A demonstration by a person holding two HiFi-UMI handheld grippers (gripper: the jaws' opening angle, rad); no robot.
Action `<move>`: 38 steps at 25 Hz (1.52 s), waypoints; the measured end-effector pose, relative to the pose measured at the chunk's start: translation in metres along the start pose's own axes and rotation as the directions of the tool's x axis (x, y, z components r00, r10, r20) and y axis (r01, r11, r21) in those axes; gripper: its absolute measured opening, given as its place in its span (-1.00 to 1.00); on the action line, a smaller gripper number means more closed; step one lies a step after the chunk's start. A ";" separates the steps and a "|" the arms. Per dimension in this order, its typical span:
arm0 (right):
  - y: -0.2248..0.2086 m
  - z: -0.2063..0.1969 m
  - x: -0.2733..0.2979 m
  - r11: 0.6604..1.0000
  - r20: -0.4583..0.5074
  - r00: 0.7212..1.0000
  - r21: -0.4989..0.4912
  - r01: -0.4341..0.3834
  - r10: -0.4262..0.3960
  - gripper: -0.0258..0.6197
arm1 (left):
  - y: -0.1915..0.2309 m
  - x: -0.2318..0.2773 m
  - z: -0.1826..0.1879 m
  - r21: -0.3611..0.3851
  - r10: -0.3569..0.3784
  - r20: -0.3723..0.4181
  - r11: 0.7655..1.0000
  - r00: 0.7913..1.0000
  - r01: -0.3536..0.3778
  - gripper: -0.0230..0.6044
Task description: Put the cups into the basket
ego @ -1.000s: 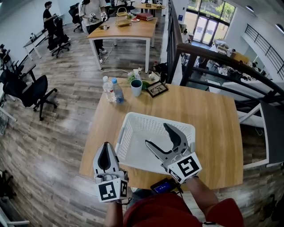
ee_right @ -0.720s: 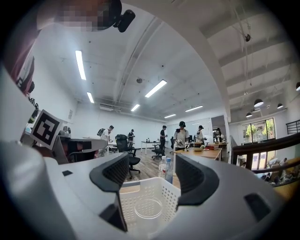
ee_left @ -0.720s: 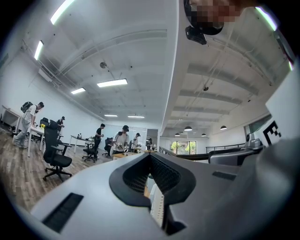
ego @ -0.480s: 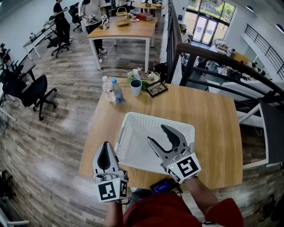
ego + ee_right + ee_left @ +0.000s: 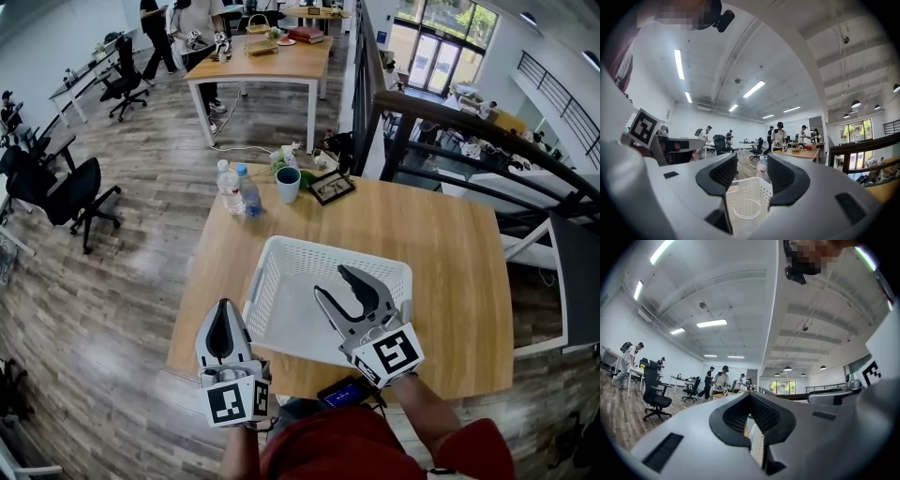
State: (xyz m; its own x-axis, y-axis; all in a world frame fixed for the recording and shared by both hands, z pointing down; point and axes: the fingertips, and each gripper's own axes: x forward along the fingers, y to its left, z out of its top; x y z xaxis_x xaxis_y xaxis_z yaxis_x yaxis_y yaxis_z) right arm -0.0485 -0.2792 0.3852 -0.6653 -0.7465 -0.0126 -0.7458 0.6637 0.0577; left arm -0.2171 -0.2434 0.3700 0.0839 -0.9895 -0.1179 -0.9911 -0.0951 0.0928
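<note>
- The bench (image 5: 441,244) carries the cup at its far edge, well apart from both tongs. I judge the long reach the main hazard, since an arm stretched that far has less control at the tip.
- The basket (image 5: 265,286) sits mid-bench, between the person and the cup, and looks empty. A low forward sweep could catch its far wall and push the light basket into the things behind it.
- The right tongs (image 5: 330,281) hang over the basket, about half open. Their jaws have just been closing, with nothing between them. If they arrive narrower than the cup, the tips would butt its wall and tip it instead of straddling it.
- The left tongs (image 5: 223,309) are closed and empty, just beside the basket's near-left corner. They cannot take anything until opened.
- The two bottles (image 5: 239,190) stand upright just left of the cup. They are tall and likely easy to topple with a jaw swung in from that side.
- The picture frame (image 5: 332,188) lies just right of the cup, which narrows the approach. A jaw could snag its edge and drag it.
- The cup (image 5: 288,185) is upright and looks smooth. A shallow pinch at the rim may slip during the carry back. I cannot tell whether it holds liquid.
</note>
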 end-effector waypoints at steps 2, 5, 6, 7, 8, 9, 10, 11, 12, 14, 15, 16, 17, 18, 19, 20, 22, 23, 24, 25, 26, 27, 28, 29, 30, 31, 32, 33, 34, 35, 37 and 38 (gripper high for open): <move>0.001 -0.001 0.000 1.000 -0.001 1.000 0.000 0.000 0.000 -0.30 | 0.001 0.000 -0.001 0.001 0.000 0.001 1.000 1.000 0.000 -0.93; 0.001 -0.002 0.000 1.000 -0.003 1.000 0.001 -0.001 0.001 -0.35 | 0.000 0.000 -0.001 0.003 -0.002 0.001 1.000 1.000 0.002 -0.93; 0.001 -0.002 0.000 1.000 -0.002 1.000 0.002 -0.001 0.001 -0.38 | 0.000 0.000 -0.001 0.003 -0.003 0.001 1.000 1.000 0.003 -0.93; 0.001 -0.002 0.000 1.000 -0.002 1.000 0.003 0.000 0.000 -0.39 | -0.001 0.000 -0.001 0.003 -0.003 0.001 1.000 1.000 0.003 -0.93; 0.000 -0.002 0.000 1.000 -0.002 1.000 0.005 0.000 0.000 -0.39 | -0.001 0.000 -0.001 0.004 -0.004 0.001 1.000 1.000 0.004 -0.93; 0.000 -0.002 0.001 1.000 -0.002 1.000 0.006 0.001 -0.001 -0.40 | -0.001 0.001 0.000 0.004 -0.005 0.001 1.000 1.000 0.005 -0.93; -0.001 -0.002 0.001 1.000 -0.002 1.000 0.007 0.002 -0.002 -0.41 | -0.002 0.001 0.000 0.005 -0.005 0.001 1.000 1.000 0.005 -0.93; -0.001 -0.002 0.000 1.000 -0.003 1.000 0.008 0.004 -0.004 -0.43 | -0.002 0.001 0.000 0.006 -0.006 0.001 1.000 1.000 0.006 -0.93; -0.001 -0.002 0.000 1.000 -0.003 1.000 0.009 0.005 -0.005 -0.45 | -0.003 0.000 0.000 0.007 -0.008 0.001 1.000 1.000 0.008 -0.93; -0.001 -0.003 -0.001 1.000 -0.003 1.000 0.009 0.005 -0.005 -0.48 | -0.004 0.000 0.001 0.008 -0.010 0.003 1.000 1.000 0.009 -0.93; 0.000 -0.003 -0.001 1.000 -0.003 1.000 0.008 0.004 -0.004 -0.50 | -0.004 0.000 0.001 0.008 -0.010 0.003 1.000 1.000 0.010 -0.93; 0.000 -0.002 -0.001 1.000 -0.002 1.000 0.008 0.004 -0.004 -0.52 | -0.003 0.000 0.001 0.008 -0.010 0.003 1.000 1.000 0.010 -0.93; 0.000 -0.002 -0.001 1.000 -0.001 1.000 0.008 0.006 -0.006 -0.55 | -0.003 0.000 0.002 0.009 -0.011 0.004 1.000 1.000 0.011 -0.93; -0.001 -0.002 -0.001 1.000 -0.001 1.000 0.009 0.008 -0.008 -0.57 | -0.003 0.000 0.002 0.009 -0.011 0.004 1.000 1.000 0.011 -0.93; -0.001 -0.002 -0.001 1.000 0.000 1.000 0.011 0.012 -0.012 -0.60 | -0.003 0.000 0.001 0.009 -0.012 0.005 1.000 1.000 0.012 -0.93; -0.002 -0.002 -0.001 1.000 0.000 1.000 0.013 0.015 -0.015 -0.64 | -0.004 0.000 0.001 0.009 -0.012 0.004 1.000 1.000 0.012 -0.93; -0.003 -0.003 -0.002 1.000 0.000 1.000 0.013 0.020 -0.020 -0.69 | -0.004 0.000 0.000 0.009 -0.012 0.003 1.000 1.000 0.012 -0.93; -0.004 -0.003 -0.002 1.000 -0.001 1.000 0.013 0.021 -0.021 -0.70 | -0.005 0.000 0.000 0.009 -0.012 0.002 1.000 1.000 0.012 -0.93; -0.004 -0.004 -0.002 1.000 -0.002 1.000 0.014 0.021 -0.021 -0.72 | -0.005 0.000 0.000 0.009 -0.012 0.000 1.000 1.000 0.012 -0.93; -0.005 -0.004 -0.002 1.000 -0.002 1.000 0.015 0.021 -0.021 -0.72 | -0.005 0.001 0.000 0.009 -0.012 0.000 1.000 1.000 0.012 -0.93; -0.005 -0.004 -0.002 1.000 -0.002 1.000 0.015 0.021 -0.021 -0.73 | -0.005 0.001 -0.001 0.009 -0.012 -0.001 1.000 1.000 0.012 -0.93; -0.005 -0.004 -0.002 1.000 -0.002 1.000 0.015 0.020 -0.020 -0.73 | -0.005 0.001 -0.001 0.009 -0.011 0.000 1.000 1.000 0.011 -0.93; -0.004 -0.004 -0.001 1.000 -0.001 1.000 0.015 0.020 -0.020 -0.74 | -0.005 0.001 -0.001 0.009 -0.011 0.000 1.000 1.000 0.011 -0.93; -0.004 -0.004 -0.001 1.000 -0.001 1.000 0.014 0.019 -0.019 -0.74 | -0.005 0.001 -0.001 0.009 -0.010 0.000 1.000 1.000 0.010 -0.93; -0.004 -0.004 -0.001 1.000 -0.001 1.000 0.014 0.018 -0.018 -0.74 | -0.006 0.001 -0.001 0.008 -0.010 0.001 1.000 1.000 0.010 -0.93; -0.004 -0.004 -0.001 1.000 -0.001 1.000 0.014 0.018 -0.018 -0.75 | -0.006 0.001 -0.001 0.008 -0.010 0.001 1.000 1.000 0.010 -0.93; -0.004 -0.005 -0.001 1.000 -0.001 1.000 0.014 0.017 -0.017 -0.75 | -0.006 0.001 -0.001 0.008 -0.010 0.002 1.000 1.000 0.010 -0.93; -0.004 -0.005 -0.001 1.000 -0.001 1.000 0.015 0.017 -0.017 -0.76 | -0.006 0.001 -0.001 0.008 -0.011 0.002 1.000 1.000 0.011 -0.93; -0.004 -0.005 -0.001 1.000 -0.002 1.000 0.015 0.018 -0.018 -0.78 | -0.006 0.001 -0.001 0.008 -0.011 0.002 1.000 1.000 0.011 -0.93; -0.004 -0.005 -0.001 1.000 -0.002 1.000 0.015 0.019 -0.019 -0.79 | -0.005 0.001 0.000 0.008 -0.011 0.001 1.000 1.000 0.011 -0.93; -0.004 -0.004 -0.001 1.000 -0.001 1.000 0.015 0.022 -0.022 -0.83 | -0.005 0.001 0.000 0.008 -0.011 0.000 1.000 1.000 0.011 -0.93; -0.005 -0.004 -0.001 1.000 -0.001 1.000 0.015 0.024 -0.024 -0.84 | -0.005 0.001 0.000 0.007 -0.011 -0.001 1.000 1.000 0.011 -0.93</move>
State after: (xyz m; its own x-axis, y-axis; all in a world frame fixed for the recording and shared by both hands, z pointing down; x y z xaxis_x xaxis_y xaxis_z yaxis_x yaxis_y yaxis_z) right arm -0.0442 -0.2816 0.3893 -0.6469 -0.7624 -0.0131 -0.7622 0.6460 0.0422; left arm -0.2120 -0.2436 0.3694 0.0946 -0.9885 -0.1179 -0.9909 -0.1049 0.0843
